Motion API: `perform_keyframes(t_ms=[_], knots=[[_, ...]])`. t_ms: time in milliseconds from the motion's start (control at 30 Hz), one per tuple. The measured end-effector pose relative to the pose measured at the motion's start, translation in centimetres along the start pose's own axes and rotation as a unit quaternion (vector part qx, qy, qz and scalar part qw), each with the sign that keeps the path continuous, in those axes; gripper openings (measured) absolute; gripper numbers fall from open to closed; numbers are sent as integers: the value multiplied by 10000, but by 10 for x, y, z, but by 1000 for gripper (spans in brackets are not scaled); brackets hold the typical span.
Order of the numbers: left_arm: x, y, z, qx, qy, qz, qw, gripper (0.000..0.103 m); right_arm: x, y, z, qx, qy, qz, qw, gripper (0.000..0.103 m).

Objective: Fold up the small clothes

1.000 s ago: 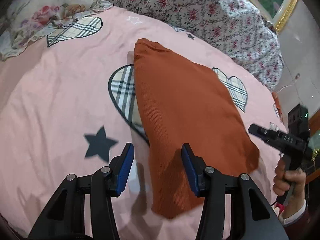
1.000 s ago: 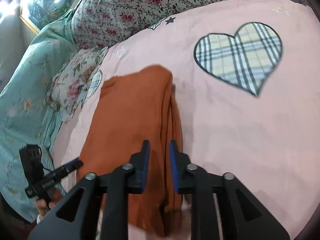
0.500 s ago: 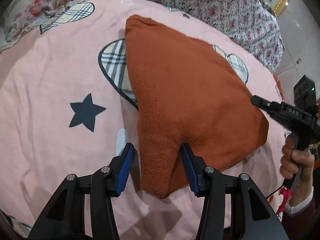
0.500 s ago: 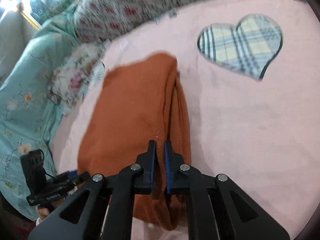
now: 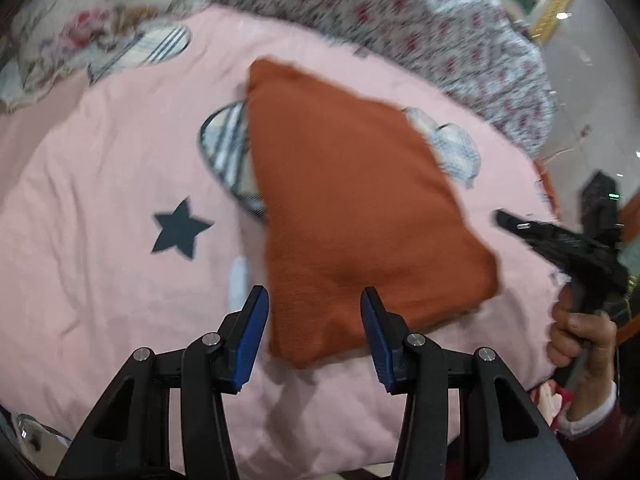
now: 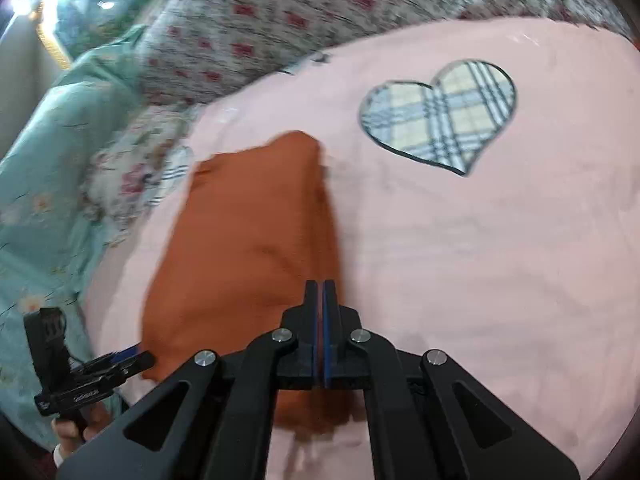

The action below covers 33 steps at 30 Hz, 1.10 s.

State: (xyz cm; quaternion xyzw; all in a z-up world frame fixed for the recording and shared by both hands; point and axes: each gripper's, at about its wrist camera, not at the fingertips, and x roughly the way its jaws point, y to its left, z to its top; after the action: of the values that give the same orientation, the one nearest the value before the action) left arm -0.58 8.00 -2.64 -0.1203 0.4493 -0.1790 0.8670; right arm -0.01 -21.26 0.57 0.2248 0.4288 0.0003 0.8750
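A folded orange knit garment (image 5: 352,216) lies flat on the pink bedspread (image 5: 100,272). My left gripper (image 5: 314,314) hovers open over the garment's near corner, which shows between the blue pads (image 5: 253,328) without being pressed. My right gripper (image 6: 320,294) is shut, pads together, above the garment's (image 6: 240,248) near right edge, and no cloth shows between them. In the left wrist view the right gripper (image 5: 505,219) is held by a hand just off the garment's right corner. The left gripper (image 6: 136,358) shows at the lower left in the right wrist view.
The bedspread carries plaid hearts (image 6: 440,116) and a dark star (image 5: 178,230). A red-flowered quilt (image 5: 440,28) is bunched along the far side. A floral pillow (image 5: 80,32) and teal floral bedding (image 6: 44,184) lie to the left.
The right gripper's jaws have closed from partly open to shut. Both grippers have drawn back a little from the garment, which now looks smaller. The right gripper's tip has come off the garment's right edge.
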Motion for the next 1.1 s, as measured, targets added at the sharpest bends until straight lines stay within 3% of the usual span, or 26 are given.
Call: perform_keyframes(t_ms=[133, 300, 333, 367, 533, 667, 833, 900, 933, 967, 1100], knots=[[-11, -19, 1, 359, -203, -442, 9982, 47, 22, 16, 6, -165, 203, 222, 9994, 2], [17, -14, -6, 307, 256, -487, 9980, 45, 67, 16, 17, -36, 538, 322, 9980, 2], [25, -10, -9, 260, 385, -452, 9979, 41, 74, 12, 19, 30, 559, 252, 9981, 2], [31, -6, -12, 211, 489, -420, 9977, 29, 77, 6, 19, 131, 582, 138, 9981, 2], [36, 11, -10, -137, 551, -683, 9960, 25, 82, -17, 18, 545, 573, 60, 9969, 0], [34, 5, -13, 6, 517, -539, 9972, 25, 66, -7, 13, 406, 443, -10, 9982, 0], [36, 6, -13, -22, 499, -517, 9974, 25, 28, 22, -23, -170, 497, 340, 9980, 1], [37, 3, -12, 18, 501, -461, 9977, 25, 26, 24, -41, -343, 634, 117, 9973, 2], [37, 2, -12, 43, 507, -435, 9978, 25, 30, 19, -53, -391, 749, -237, 9961, 2], [38, 2, -12, 60, 521, -415, 9978, 25, 33, 11, -62, -329, 791, -408, 9955, 0], [37, 1, -13, 152, 543, -273, 9980, 25, 33, -11, -72, 212, 619, -65, 9978, 0]])
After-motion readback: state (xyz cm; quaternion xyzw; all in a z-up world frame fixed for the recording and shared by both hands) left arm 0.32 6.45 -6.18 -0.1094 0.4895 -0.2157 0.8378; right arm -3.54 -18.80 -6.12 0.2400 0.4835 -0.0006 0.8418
